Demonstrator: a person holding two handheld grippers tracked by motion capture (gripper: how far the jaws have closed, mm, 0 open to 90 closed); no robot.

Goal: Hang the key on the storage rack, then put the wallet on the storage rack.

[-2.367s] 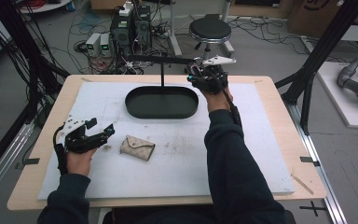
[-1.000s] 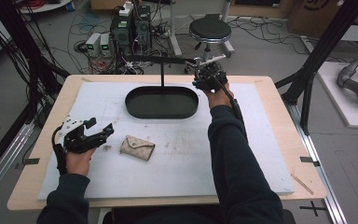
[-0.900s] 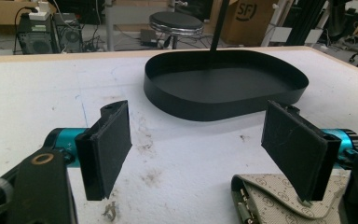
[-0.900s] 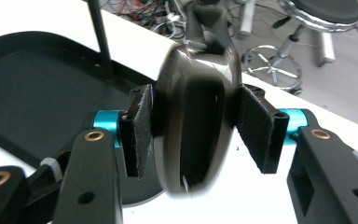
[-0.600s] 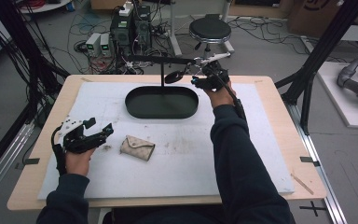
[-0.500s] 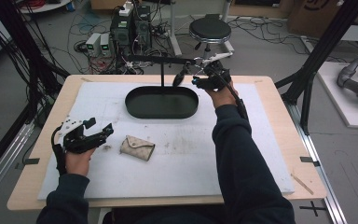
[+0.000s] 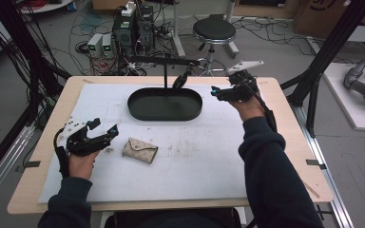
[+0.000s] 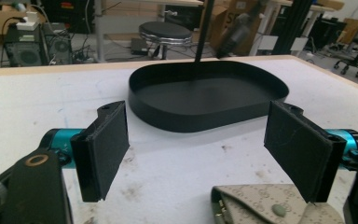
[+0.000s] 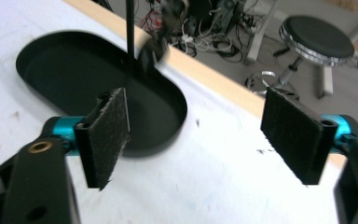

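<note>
Landmark: black oval tray (image 7: 165, 105), lying on the white mat (image 7: 209, 152) toward the far middle of the table (image 7: 285, 109); all places below given from this tray.
Stand: thin black post (image 7: 165, 76) rising from the far part of the tray, topped by a black crossbar (image 7: 159, 60) running left and right above the far rim.
Hanging thing: small dark object (image 7: 179, 81) dangling from the right half of the crossbar, over the far right rim of the tray; blurred in every view, so kind cannot be told. Seen blurred beside the post (image 9: 129, 28) in the right gripper view as well.
Right gripper (image 7: 217, 92): held in the air just right of the tray's right end, near the far edge of the table, pointing left toward the hanging thing. Jaws wide apart, having just been opening; nothing between the pads (image 9: 106, 135), only mat and tray rim behind the gap.
Left gripper (image 7: 105, 134): resting low, well to the near left of the tray, pointing right. Jaws spread wide, pads (image 8: 102, 149) clear of everything, holding nothing.
Pouch: beige patterned pouch (image 7: 139, 150) with a snap flap, flat on the mat nearer than the tray's left half, just right of the left gripper's tips; its edge (image 8: 265, 205) lying below and between the open jaws in the left gripper view, untouched.
Beyond the tray: round black stool (image 7: 214, 29) on the floor past the table's far edge.
</note>
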